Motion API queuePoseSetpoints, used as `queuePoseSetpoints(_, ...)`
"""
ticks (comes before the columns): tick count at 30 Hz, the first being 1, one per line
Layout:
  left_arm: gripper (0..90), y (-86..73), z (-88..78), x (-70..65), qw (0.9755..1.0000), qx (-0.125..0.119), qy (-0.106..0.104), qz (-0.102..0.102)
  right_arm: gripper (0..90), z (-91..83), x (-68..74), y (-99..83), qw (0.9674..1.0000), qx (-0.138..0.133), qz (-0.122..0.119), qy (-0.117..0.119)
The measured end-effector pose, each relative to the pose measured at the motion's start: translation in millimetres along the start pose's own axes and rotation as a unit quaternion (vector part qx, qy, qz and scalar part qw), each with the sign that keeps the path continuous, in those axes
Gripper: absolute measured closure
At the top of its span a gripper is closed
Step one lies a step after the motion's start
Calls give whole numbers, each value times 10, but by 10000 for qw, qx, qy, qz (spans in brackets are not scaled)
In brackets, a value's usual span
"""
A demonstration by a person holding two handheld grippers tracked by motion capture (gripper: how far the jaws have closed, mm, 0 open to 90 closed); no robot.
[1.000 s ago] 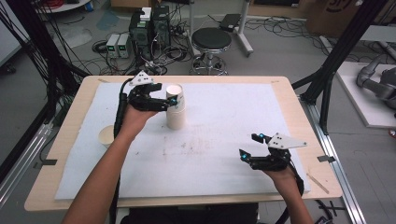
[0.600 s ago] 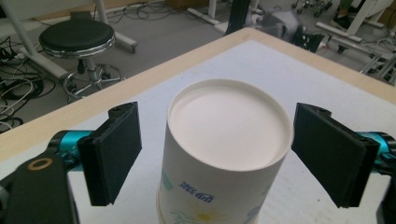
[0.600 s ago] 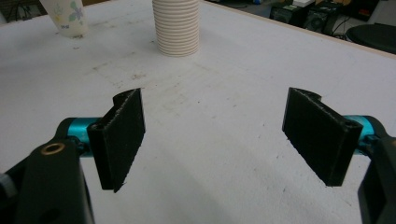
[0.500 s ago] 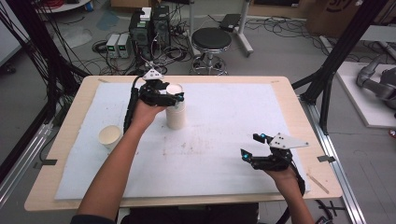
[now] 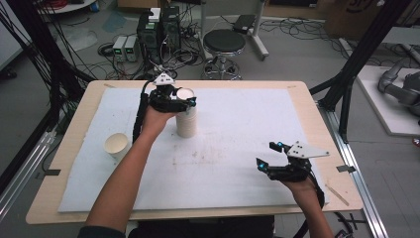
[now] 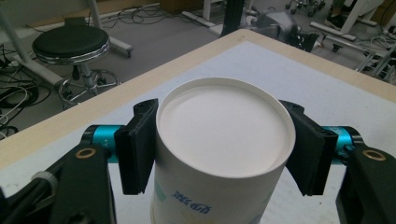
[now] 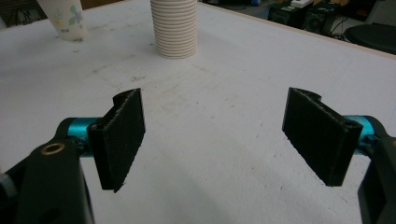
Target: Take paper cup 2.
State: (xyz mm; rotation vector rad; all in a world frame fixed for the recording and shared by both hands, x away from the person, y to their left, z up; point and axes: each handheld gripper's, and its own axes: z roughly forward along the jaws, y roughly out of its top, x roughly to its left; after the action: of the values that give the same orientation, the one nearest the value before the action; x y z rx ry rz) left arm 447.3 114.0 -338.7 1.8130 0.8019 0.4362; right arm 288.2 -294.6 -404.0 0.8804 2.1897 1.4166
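A stack of white paper cups (image 5: 186, 124) stands upside down on the white mat (image 5: 237, 114), left of centre toward the back. My left gripper (image 5: 184, 100) reaches it from the left. Its jaws have just been closing, and both pads now press the sides of the top cup (image 6: 224, 126). The cup's recessed bottom faces up between the pads (image 6: 135, 144). My right gripper (image 5: 267, 154) hovers open near the front right, with nothing between its fingers (image 7: 121, 135). In the right gripper view the ribbed stack (image 7: 175, 28) stands far ahead.
A single upright paper cup (image 5: 117, 145) with a printed pattern stands on the mat's left side, also seen as the patterned cup (image 7: 63, 18). The wooden table edge (image 5: 307, 91) frames the mat. A stool (image 5: 224, 42) and electronics boxes (image 5: 158, 25) sit behind the table.
My left hand moved right onto the stack and its jaws closed around the top cup. The arm shifted off the single cup at the left. The right gripper stayed still.
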Motion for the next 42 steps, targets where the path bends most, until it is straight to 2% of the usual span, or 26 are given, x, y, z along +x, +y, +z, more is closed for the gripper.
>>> queuePoseSetpoints(5, 341, 32, -39, -4, 9999, -155, -11, -17, 217, 3, -7, -5, 10000, 2, 28, 8)
queuePoseSetpoints(10, 343, 74, -73, -3, 9998, -207, -50, -35, 217, -2, -5, -4, 10000, -5, 22, 15)
queuePoseSetpoints(18, 347, 245, -184, -37, 9987, -500, -72, -56, 217, 13, 10, -7, 10000, 36, 17, 49)
queuePoseSetpoints(23, 348, 307, -250, -32, 9982, -590, -59, -104, 217, 13, 13, 4, 10000, 18, 16, 62)
queuePoseSetpoints(29, 350, 419, -348, -41, 9972, -740, -29, -61, 217, 41, 8, 5, 10000, 35, -9, 76)
queuePoseSetpoints(34, 351, 474, -483, -74, 9949, -1004, -30, -75, 217, 38, 19, 2, 9999, 52, 16, 97)
queuePoseSetpoints(36, 351, 482, -516, -85, 9947, -1024, -22, -41, 217, 36, 18, 1, 9999, 50, 19, 92)
queuePoseSetpoints(42, 352, 520, -786, -156, 9914, -1301, -93, 36, 217, 42, 27, 4, 9999, 48, 7, 110)
